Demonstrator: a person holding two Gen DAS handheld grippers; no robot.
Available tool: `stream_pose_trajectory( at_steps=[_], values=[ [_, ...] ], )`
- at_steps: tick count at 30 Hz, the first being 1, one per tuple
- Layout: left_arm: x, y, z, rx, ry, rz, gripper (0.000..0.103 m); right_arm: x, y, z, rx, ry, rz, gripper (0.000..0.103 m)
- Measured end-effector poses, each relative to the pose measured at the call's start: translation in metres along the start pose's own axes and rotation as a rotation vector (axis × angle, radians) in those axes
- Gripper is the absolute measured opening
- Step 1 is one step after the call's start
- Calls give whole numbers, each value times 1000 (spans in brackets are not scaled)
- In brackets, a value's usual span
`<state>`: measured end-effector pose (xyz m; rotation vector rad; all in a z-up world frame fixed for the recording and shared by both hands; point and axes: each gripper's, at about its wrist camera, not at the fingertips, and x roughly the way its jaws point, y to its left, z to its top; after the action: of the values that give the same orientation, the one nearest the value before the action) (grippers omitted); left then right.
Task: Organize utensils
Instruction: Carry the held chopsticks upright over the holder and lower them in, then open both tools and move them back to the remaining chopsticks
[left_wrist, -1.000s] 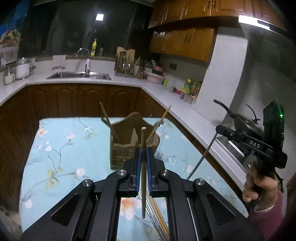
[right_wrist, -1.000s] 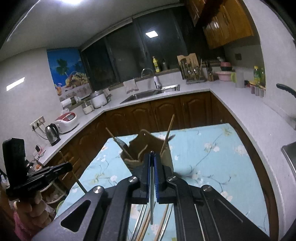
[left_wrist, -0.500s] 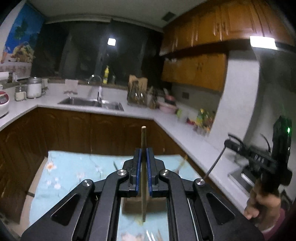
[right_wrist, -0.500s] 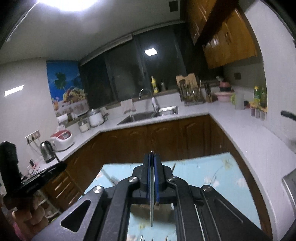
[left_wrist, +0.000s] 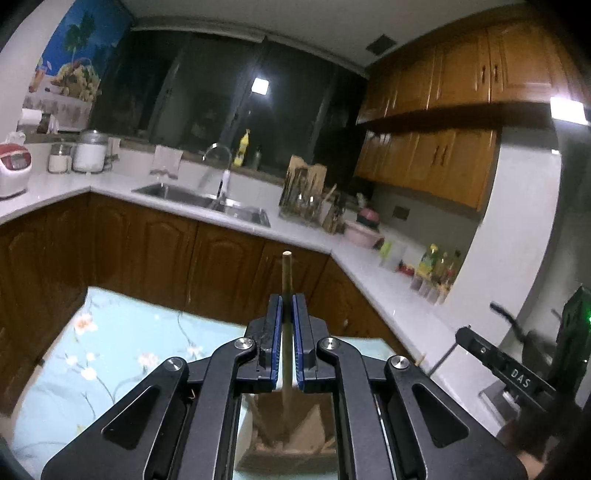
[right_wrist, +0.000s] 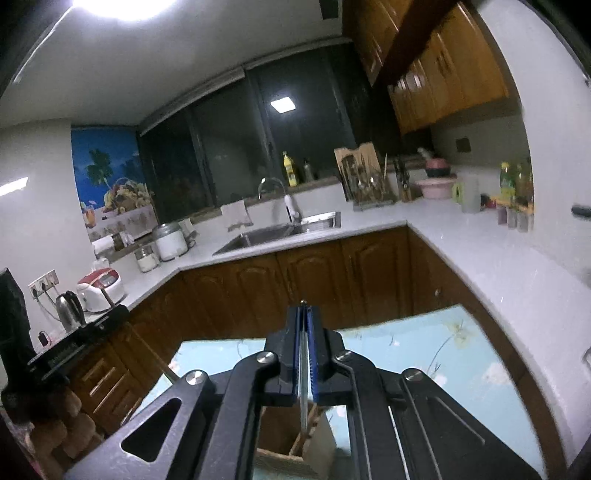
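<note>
I am holding one stick in each tool, and both are hanging over the wooden utensil holder (left_wrist: 286, 439) that is standing near me on the flowered tablecloth (left_wrist: 122, 354). My left gripper (left_wrist: 287, 339) is clamped tight on a wooden chopstick (left_wrist: 286, 280), its blunt round end poking up past the blue pads (left_wrist: 276, 339) and its lower length dropping toward the holder's mouth. My right gripper (right_wrist: 304, 354) is pinched on a thin metal chopstick (right_wrist: 303, 373), whose lower tip is sitting just above one compartment of the holder (right_wrist: 295, 446). To do this well, I am judging that each stick should be kept close to upright and aimed at an open slot, clear of the divider, and released only once its tip is inside the walls; otherwise it could glance off the rim and roll across the cloth. The wood looks matte, pale and round; the metal one looks slim, smooth and slippery. The holder is boxy, brown, thin-walled, and probably light enough to tip if nudged.
</note>
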<state>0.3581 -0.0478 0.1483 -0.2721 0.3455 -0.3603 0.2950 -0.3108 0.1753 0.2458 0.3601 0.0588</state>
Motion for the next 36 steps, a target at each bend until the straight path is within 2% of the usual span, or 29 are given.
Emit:
stream_pose_trajectory(
  at_steps=[4,8,10,18,20,22,23,24,25,26,28,30,32,33,34,36],
  values=[
    [11,1,-33,18,43,11,5,13,-7,-27,21,26,-8,4],
    [20,7,-56,18,95,23,5,20,-13,-40,49,56,-7,4],
    [18,8,-58,27,80,32,5,24,-17,-44,64,72,-6,5],
    [22,10,-53,46,103,31,6,28,-19,-41,62,96,-15,5],
    [23,9,-51,48,130,23,6,29,-18,-40,61,104,-16,10],
    [22,9,-49,35,143,-2,13,27,-18,-39,64,111,3,14],
    [17,8,-47,35,134,-12,16,25,-16,-38,59,108,10,29],
    [14,7,-46,38,127,-14,22,24,-15,-37,55,101,18,49],
    [9,6,-44,40,116,-18,36,18,-13,-36,48,81,29,57],
    [2,5,-42,33,103,-25,44,10,-11,-34,46,58,33,67],
    [-12,7,-37,3,71,-30,69,-2,-11,-32,55,22,39,69],
    [-30,11,-32,-31,39,-15,83,-12,-13,-29,73,7,49,83],
    [-51,16,-28,-61,7,-19,89,-23,-15,-27,87,-14,58,90],
    [-57,17,-28,-64,2,-12,94,-34,-17,-28,91,-30,57,94],
    [-67,19,-29,-67,-4,15,99,-39,-18,-28,92,-38,52,96],
    [-83,23,-36,-65,-9,53,101,-53,-19,-32,90,-49,45,100]
  ],
)
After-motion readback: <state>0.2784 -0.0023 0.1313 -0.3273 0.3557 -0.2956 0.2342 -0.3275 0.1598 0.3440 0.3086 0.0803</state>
